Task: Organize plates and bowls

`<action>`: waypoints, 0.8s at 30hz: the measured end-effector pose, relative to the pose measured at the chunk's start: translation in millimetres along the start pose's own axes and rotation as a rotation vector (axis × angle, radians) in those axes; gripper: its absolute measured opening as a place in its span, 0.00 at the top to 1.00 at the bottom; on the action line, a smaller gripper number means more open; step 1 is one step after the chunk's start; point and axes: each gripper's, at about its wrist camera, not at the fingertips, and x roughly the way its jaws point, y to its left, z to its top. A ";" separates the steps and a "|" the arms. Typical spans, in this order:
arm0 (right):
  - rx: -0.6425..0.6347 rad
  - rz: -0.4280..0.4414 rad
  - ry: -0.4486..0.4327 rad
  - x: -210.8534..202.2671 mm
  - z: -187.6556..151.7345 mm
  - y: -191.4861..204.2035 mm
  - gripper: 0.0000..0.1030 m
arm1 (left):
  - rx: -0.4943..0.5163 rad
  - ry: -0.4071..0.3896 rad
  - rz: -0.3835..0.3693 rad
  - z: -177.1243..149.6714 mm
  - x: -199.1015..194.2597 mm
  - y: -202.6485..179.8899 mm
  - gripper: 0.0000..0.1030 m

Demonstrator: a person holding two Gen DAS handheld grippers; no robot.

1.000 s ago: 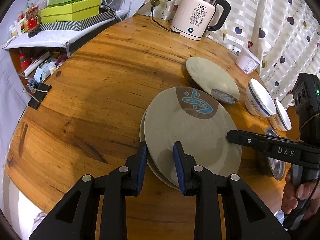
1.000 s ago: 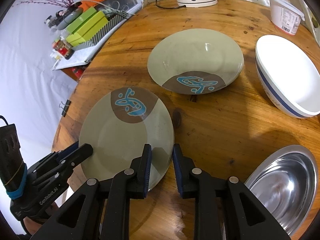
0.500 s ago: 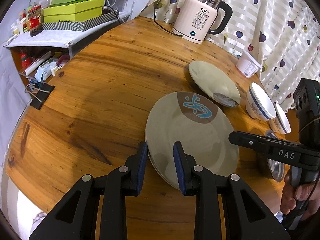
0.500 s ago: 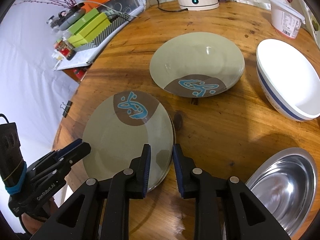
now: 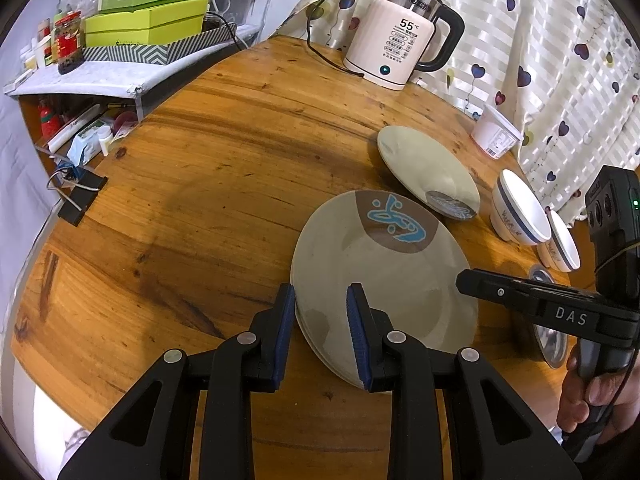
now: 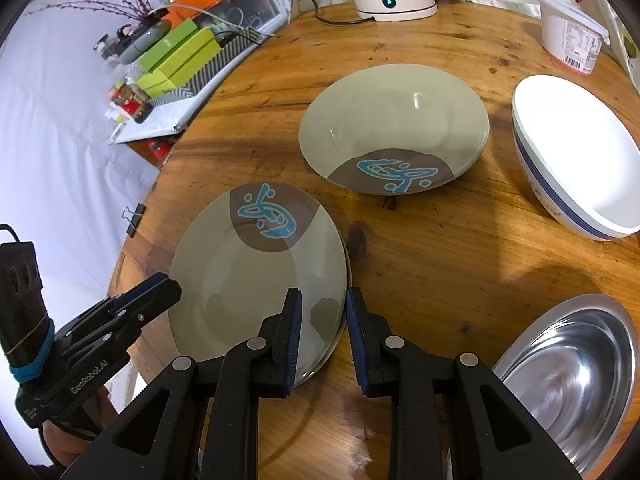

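Note:
Two beige plates with a brown patch and blue fish lie stacked (image 5: 380,276) on the round wooden table; the stack also shows in the right wrist view (image 6: 256,276). My left gripper (image 5: 320,328) is open with its fingers astride the stack's near rim. My right gripper (image 6: 320,332) is open, its fingers astride the stack's right rim. A matching beige bowl (image 6: 394,130) sits behind the stack. Two white bowls with a blue stripe (image 5: 518,214) and a steel bowl (image 6: 568,376) stand to the right.
A cream electric kettle (image 5: 400,52) with its cord stands at the table's (image 5: 192,184) back. A white tub (image 6: 572,40) sits at the back right. Green boxes on a shelf (image 5: 148,24) are beyond the left edge. A black binder clip (image 5: 78,202) hangs at the table's left edge.
The top plate, offset from the lower one before, now lies squarely on it. Both grippers have drawn back a little from the stack and stay open.

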 end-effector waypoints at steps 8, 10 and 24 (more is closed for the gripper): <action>0.012 0.012 -0.017 -7.2 1.5 -3.2 0.77 | -0.001 -0.016 -0.009 1.9 -4.4 0.6 0.73; 0.020 0.016 -0.029 -11.6 1.8 -5.3 0.77 | 0.000 -0.023 -0.010 3.5 -6.3 0.7 0.73; 0.097 0.043 -0.109 -32.8 -2.9 -24.6 0.64 | 0.022 -0.054 -0.017 22.6 -11.6 -1.2 0.73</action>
